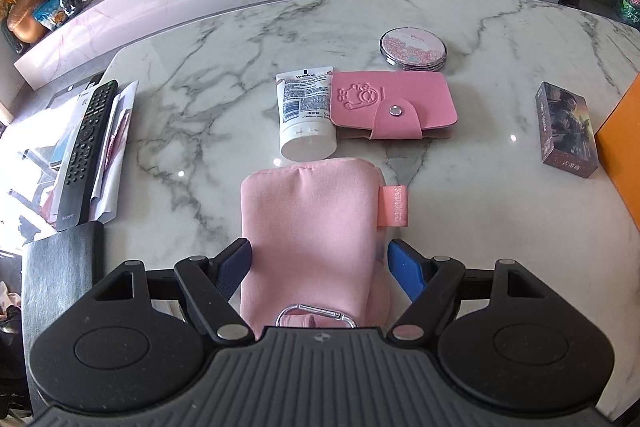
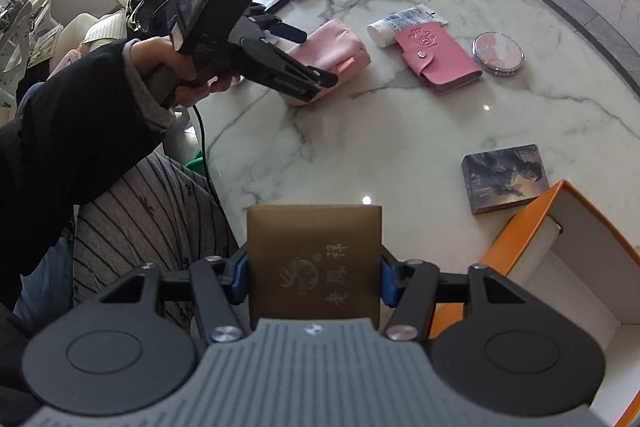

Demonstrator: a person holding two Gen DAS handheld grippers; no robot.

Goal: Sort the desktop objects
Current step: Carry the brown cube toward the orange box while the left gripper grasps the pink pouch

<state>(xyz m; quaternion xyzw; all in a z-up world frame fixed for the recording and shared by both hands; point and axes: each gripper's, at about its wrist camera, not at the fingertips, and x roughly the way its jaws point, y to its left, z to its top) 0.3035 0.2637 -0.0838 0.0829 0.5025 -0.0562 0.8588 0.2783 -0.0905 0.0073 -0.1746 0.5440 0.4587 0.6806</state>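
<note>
The left gripper [image 1: 320, 267] has its fingers spread to either side of the pink pouch [image 1: 312, 227]; the left pad looks to touch the cloth, while a sliver of marble shows beside the right pad, so it is not yet pinching. The right gripper [image 2: 314, 275] is pressed firmly onto a small brown box [image 2: 314, 259], one blue pad on each side wall.

To do this step well, the left fingers should close evenly on the pouch's near end, clear of the metal clip [image 1: 316, 317] at 6 o'clock, and squeeze enough that the soft cloth does not slip. The brown box should stay level on its way to the orange box [image 2: 532, 247], which lies open at 3 o'clock of the right gripper.

From the left gripper, the pouch runs toward 12 o'clock. Just beyond its far end lie a white tube [image 1: 306, 111] and, touching it on the right, a pink card holder [image 1: 394, 105]; a round mirror [image 1: 413, 49] sits past them at 1 o'clock. A card box [image 1: 566, 129] lies at 2 o'clock, and a remote [image 1: 88, 151] at 10 o'clock.
</note>
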